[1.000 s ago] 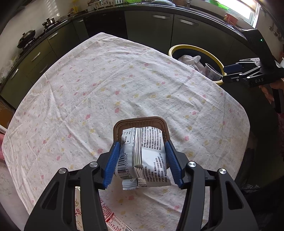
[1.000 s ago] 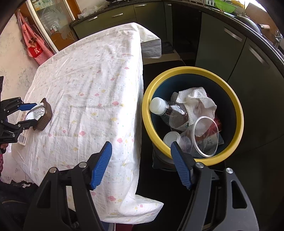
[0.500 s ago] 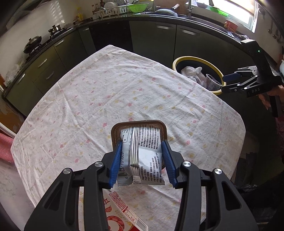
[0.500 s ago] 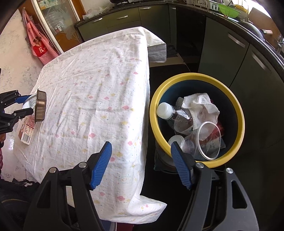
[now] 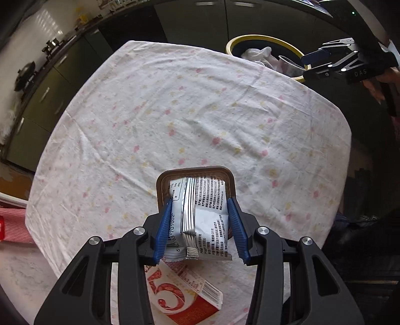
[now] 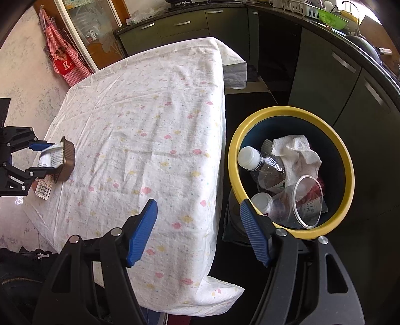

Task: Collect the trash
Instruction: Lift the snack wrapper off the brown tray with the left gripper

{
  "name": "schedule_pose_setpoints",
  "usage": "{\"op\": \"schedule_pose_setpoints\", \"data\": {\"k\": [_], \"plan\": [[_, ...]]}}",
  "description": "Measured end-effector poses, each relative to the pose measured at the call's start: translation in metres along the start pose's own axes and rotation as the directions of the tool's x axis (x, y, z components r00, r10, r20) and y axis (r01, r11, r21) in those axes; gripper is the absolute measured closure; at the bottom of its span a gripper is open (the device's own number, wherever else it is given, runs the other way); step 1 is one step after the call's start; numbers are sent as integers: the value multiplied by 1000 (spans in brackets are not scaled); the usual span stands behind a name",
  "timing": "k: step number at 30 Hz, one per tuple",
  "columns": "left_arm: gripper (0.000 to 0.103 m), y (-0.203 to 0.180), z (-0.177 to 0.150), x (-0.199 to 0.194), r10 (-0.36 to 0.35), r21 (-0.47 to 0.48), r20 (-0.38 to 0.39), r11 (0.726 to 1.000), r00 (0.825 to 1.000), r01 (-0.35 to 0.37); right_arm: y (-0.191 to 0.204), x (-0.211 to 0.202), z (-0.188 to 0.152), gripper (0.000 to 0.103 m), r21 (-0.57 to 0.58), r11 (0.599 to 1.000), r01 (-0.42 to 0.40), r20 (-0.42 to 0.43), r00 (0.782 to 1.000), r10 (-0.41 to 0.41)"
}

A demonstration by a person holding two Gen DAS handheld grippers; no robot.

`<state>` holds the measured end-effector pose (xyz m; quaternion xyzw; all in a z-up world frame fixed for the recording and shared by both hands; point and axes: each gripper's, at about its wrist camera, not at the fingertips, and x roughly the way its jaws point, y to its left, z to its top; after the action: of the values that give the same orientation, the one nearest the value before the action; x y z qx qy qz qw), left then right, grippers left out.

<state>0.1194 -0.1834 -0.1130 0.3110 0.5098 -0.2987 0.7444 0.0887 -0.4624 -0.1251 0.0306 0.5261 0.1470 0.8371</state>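
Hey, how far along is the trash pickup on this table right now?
Done: a bottle, paper towel and clear cup lie in the yellow-rimmed bin. In hand: the left claw grips a snack wrapper with its brown tray. Left: a red carton on the table; the right claw is open.

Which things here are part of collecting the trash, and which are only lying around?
Job:
left gripper, shut on snack packet with brown tray
red box on tablecloth
trash bin
right gripper, open

Around:
red apron
green colander
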Motion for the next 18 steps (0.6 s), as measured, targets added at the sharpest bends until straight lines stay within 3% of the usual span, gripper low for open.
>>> {"op": "schedule_pose_setpoints", "data": {"k": [2,4,6,8,11,14,18], "plan": [[58,2,-1,-5,-5,-9,9,1000,1000,5,1,-1,-1,38,-2,1000,-6,3,1000,6],[58,8,-1,-13,-93,-48,26,994,995,94,1,-2,0,38,4,1000,-23,7,1000,23],[58,6,-1,-19,-44,-37,32,998,999,45,4,-4,1,38,14,998,-63,17,998,62],[58,4,-1,-21,-75,-37,38,996,996,76,14,-8,5,38,0,994,-106,33,994,106],[58,-11,3,-23,-20,21,50,1000,999,19,40,-12,15,38,-42,984,-176,53,983,178],[58,-25,9,-23,-39,62,54,997,998,36,73,-11,25,38,-113,960,-256,33,965,261],[58,-33,15,-22,-47,90,63,995,997,41,105,-1,36,38,-177,939,-297,-7,954,300]]}}
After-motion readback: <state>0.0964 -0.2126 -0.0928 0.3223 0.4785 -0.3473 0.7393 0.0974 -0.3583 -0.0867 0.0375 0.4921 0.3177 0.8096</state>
